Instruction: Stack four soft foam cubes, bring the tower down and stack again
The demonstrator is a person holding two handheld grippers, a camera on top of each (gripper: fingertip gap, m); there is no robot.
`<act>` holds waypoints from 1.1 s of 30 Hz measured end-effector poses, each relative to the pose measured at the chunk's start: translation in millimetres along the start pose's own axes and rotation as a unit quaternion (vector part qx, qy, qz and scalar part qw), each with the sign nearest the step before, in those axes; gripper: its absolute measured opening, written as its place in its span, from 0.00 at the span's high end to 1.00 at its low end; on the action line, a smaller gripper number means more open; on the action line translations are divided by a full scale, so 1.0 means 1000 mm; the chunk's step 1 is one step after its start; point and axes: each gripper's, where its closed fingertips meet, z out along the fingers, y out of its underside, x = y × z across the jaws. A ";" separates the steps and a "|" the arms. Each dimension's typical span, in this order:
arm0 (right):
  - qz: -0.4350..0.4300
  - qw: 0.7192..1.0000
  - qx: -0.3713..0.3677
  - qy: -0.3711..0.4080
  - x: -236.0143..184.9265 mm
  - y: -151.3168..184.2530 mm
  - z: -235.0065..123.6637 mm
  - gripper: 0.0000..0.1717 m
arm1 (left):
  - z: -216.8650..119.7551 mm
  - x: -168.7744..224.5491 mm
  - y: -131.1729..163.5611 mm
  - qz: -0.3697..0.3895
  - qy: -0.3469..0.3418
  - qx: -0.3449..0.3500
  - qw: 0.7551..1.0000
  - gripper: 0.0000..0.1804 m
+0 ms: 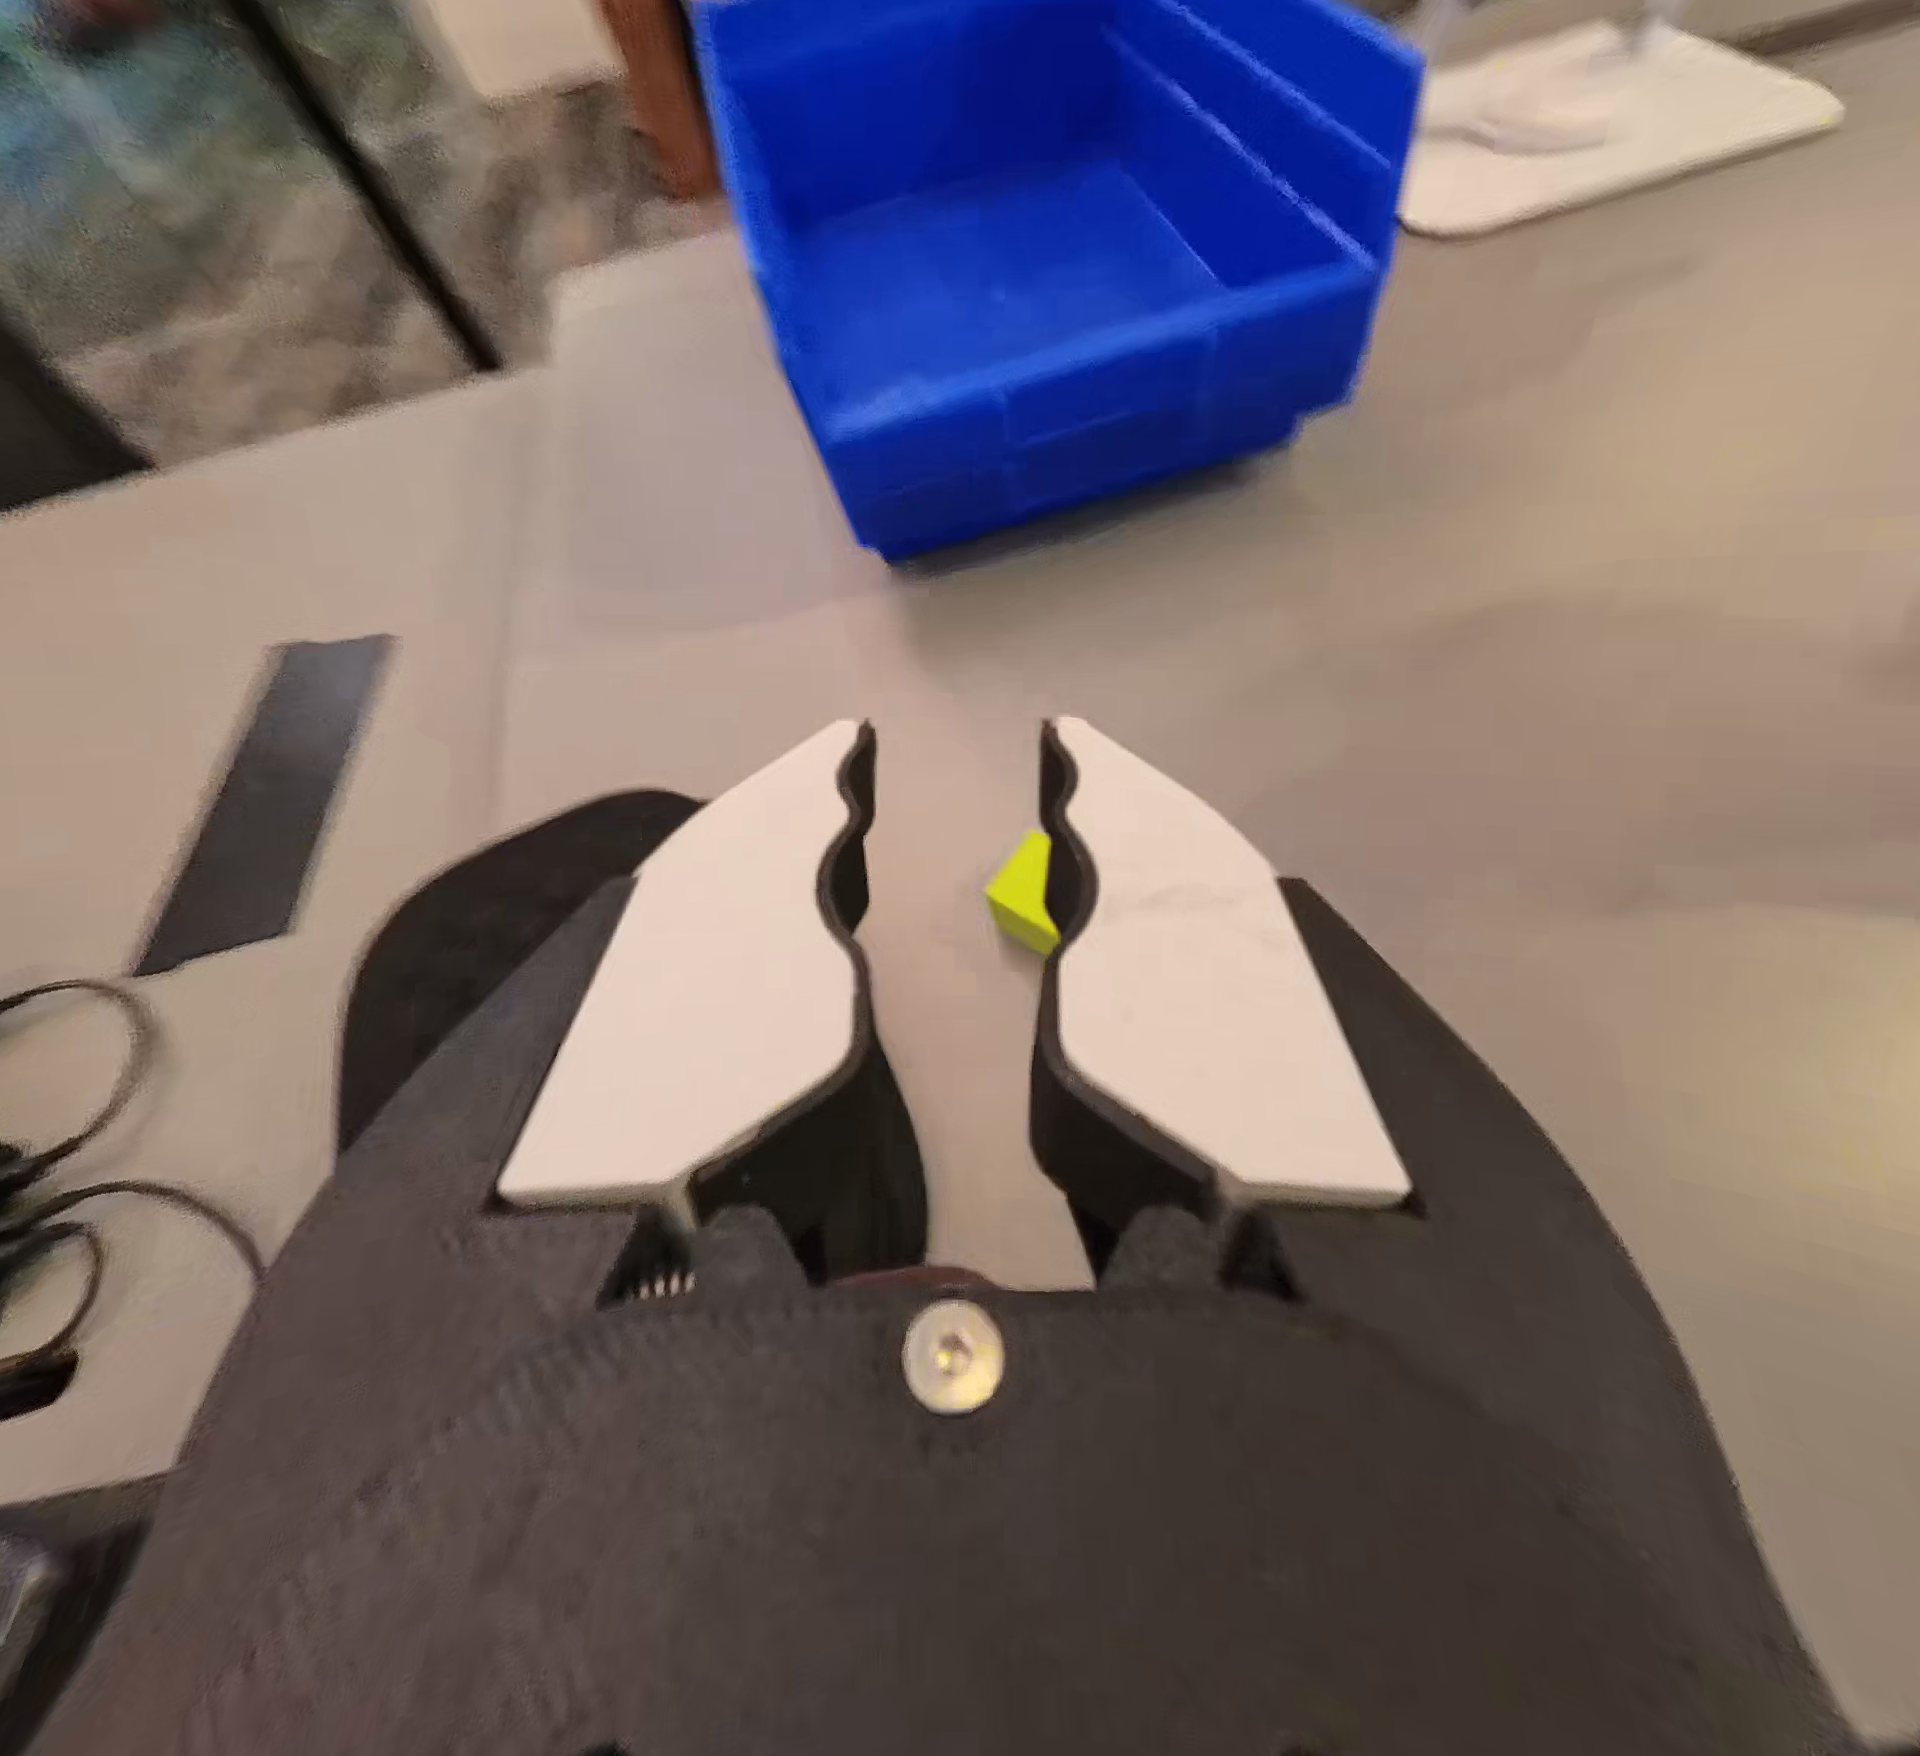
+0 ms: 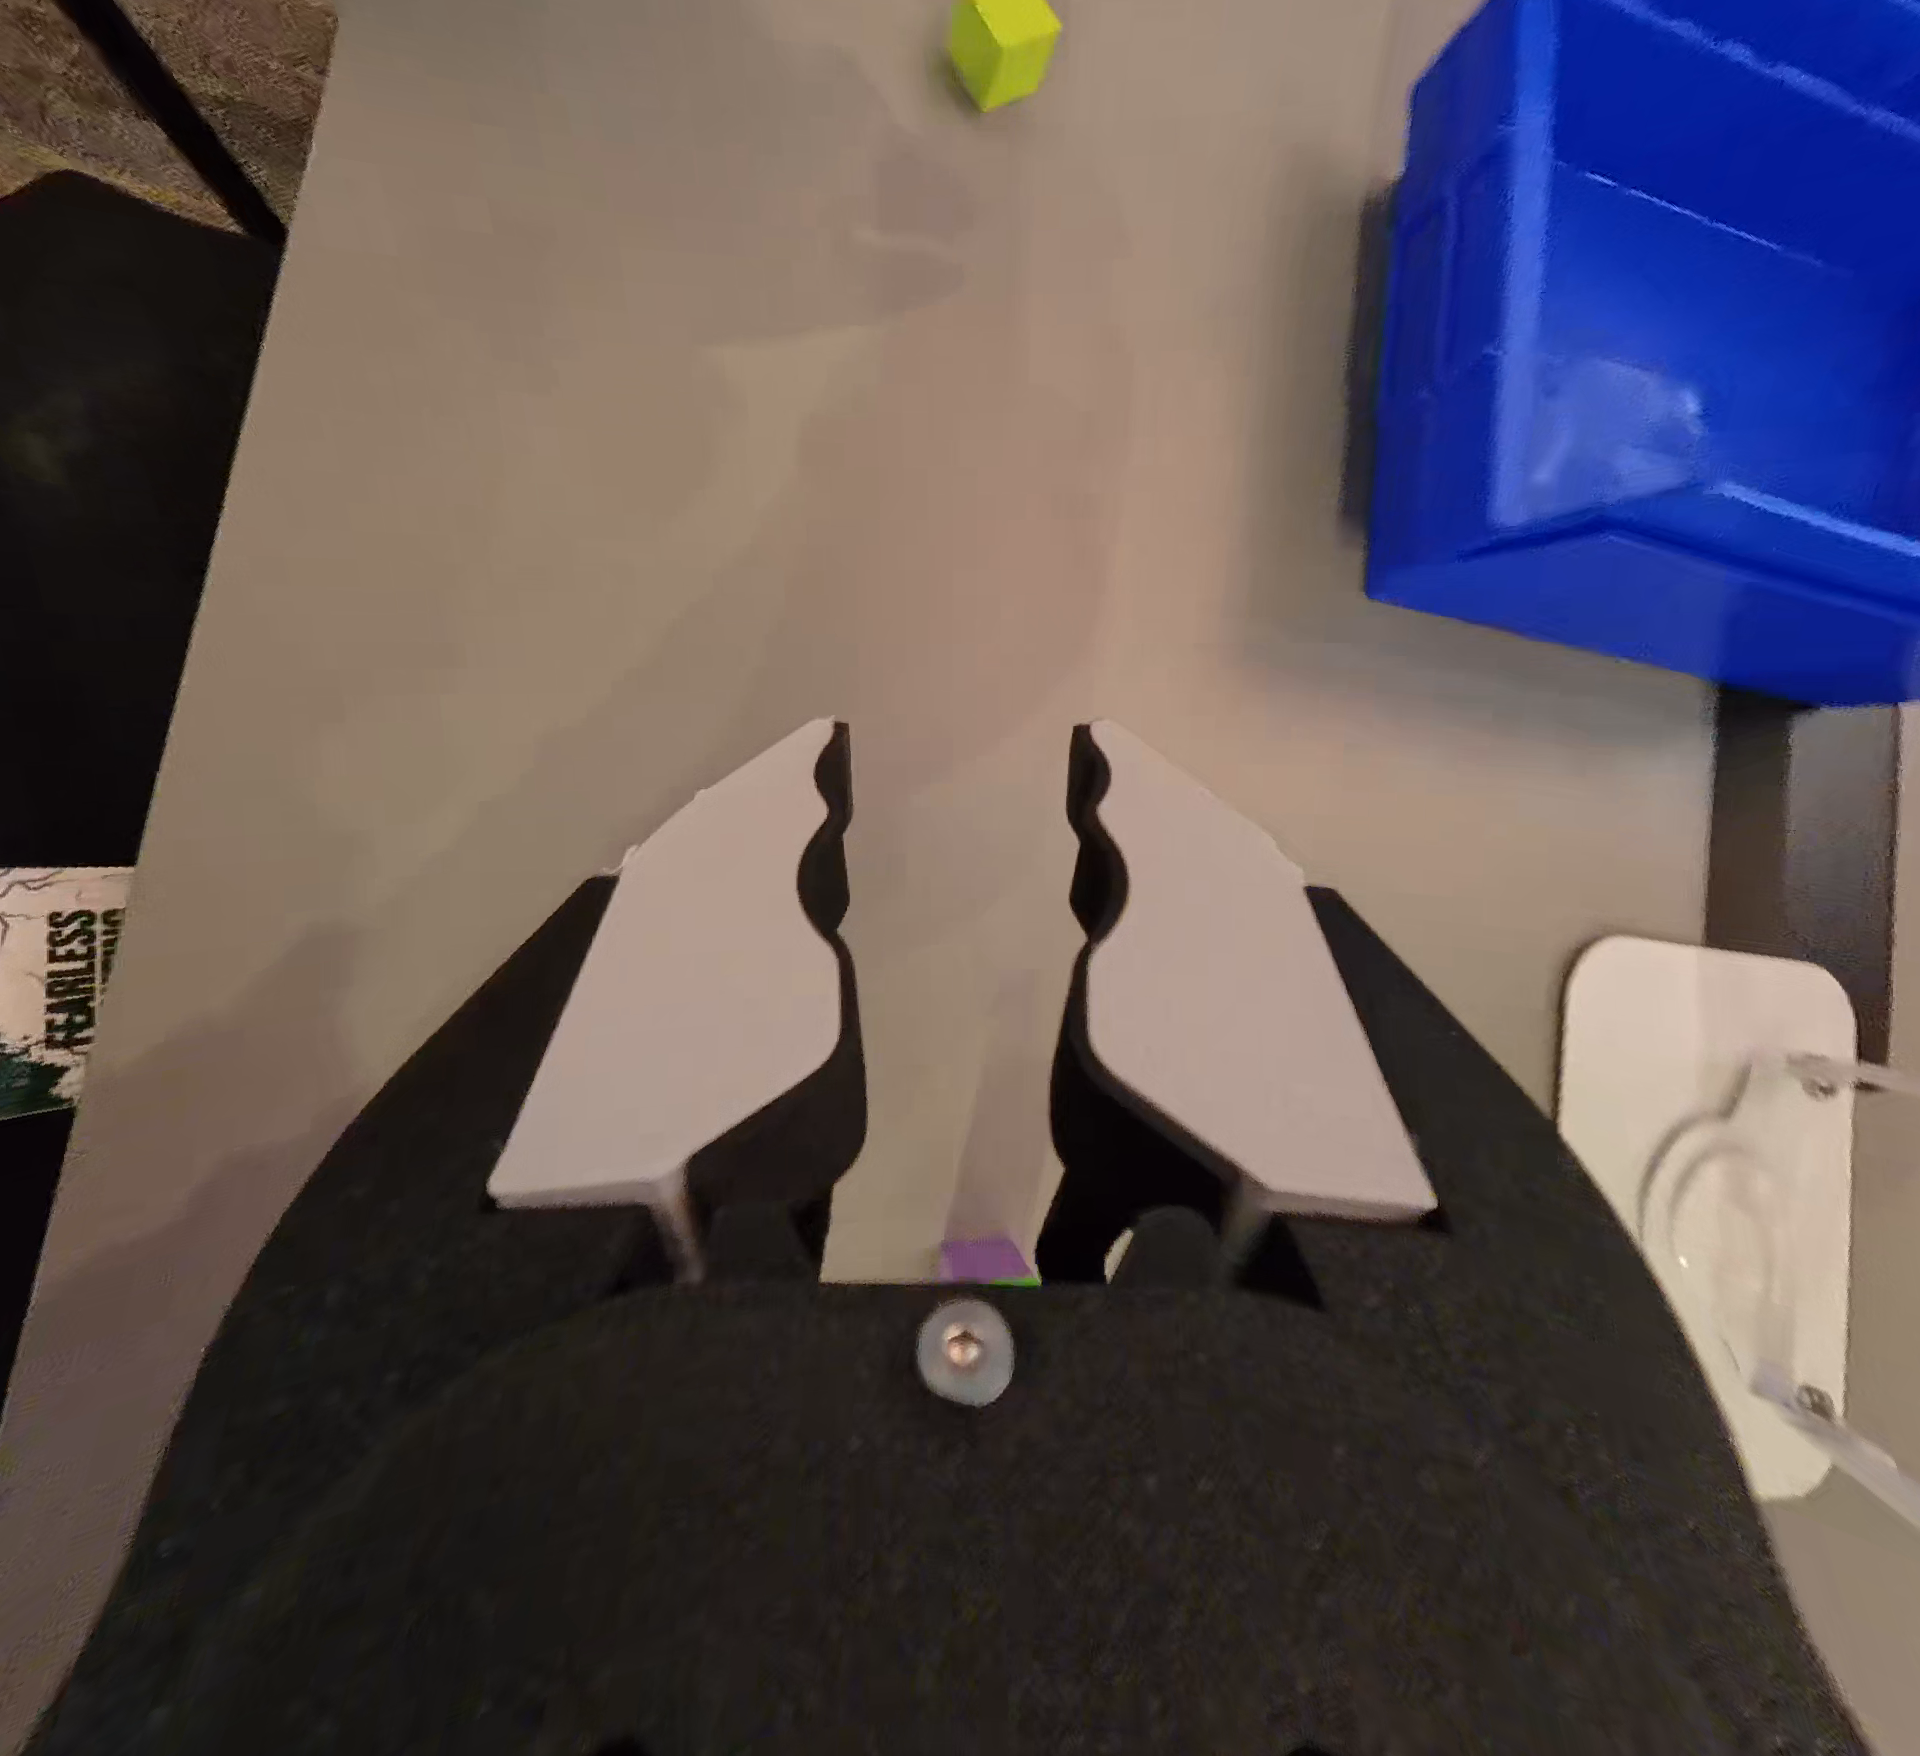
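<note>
Both grippers, left (image 1: 958,732) and right (image 2: 960,732), have fingers spread and grasp nothing, seemingly because 1 yellow-green foam cube (image 2: 1003,33) lies loose ahead of the right fingertips, awaiting pickup.

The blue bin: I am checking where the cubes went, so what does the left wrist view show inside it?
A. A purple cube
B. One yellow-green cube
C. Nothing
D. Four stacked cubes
C: the blue bin shows only its bare blue floor; the yellow-green cube lies on the table.
</note>
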 end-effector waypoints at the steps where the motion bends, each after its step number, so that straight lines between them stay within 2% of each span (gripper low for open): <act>1: -0.006 1.000 -0.002 -0.005 -0.006 -0.003 0.005 0.77 | 0.002 0.003 0.008 0.006 0.019 -0.020 1.000 0.79; 3: -0.010 1.000 -0.001 -0.020 -0.021 -0.005 0.010 0.77 | 0.008 0.016 0.022 0.047 0.063 -0.051 0.996 0.75; 6: -0.007 0.999 0.003 -0.043 -0.044 0.001 0.010 0.78 | 0.023 0.018 0.049 0.108 0.091 -0.123 0.982 0.72; 11: 0.005 0.998 0.000 -0.065 -0.078 0.023 0.004 0.78 | 0.039 0.030 0.058 0.151 0.147 -0.156 0.965 0.76; 15: 0.032 0.997 0.014 -0.075 -0.101 0.031 -0.003 0.79 | 0.052 0.032 0.087 0.205 0.157 -0.236 0.937 0.78; 16: 0.038 0.996 0.018 -0.077 -0.106 0.032 -0.004 0.79 | 0.055 0.031 0.087 0.215 0.150 -0.236 0.936 0.77; 18: 0.055 0.995 0.025 -0.079 -0.119 0.032 -0.005 0.80 | 0.057 0.027 0.083 0.220 0.145 -0.235 0.935 0.87; 20: 0.076 0.994 0.031 -0.078 -0.135 0.029 -0.003 0.81 | 0.057 0.026 0.080 0.216 0.153 -0.234 0.936 0.91; 26: 0.050 0.995 0.033 -0.075 -0.182 0.031 0.005 0.83 | 0.058 0.033 0.079 0.224 0.163 -0.232 0.932 0.92; 33: 0.064 0.993 0.053 -0.078 -0.183 0.033 0.001 0.84 | 0.058 0.049 0.078 0.228 0.163 -0.224 0.934 0.90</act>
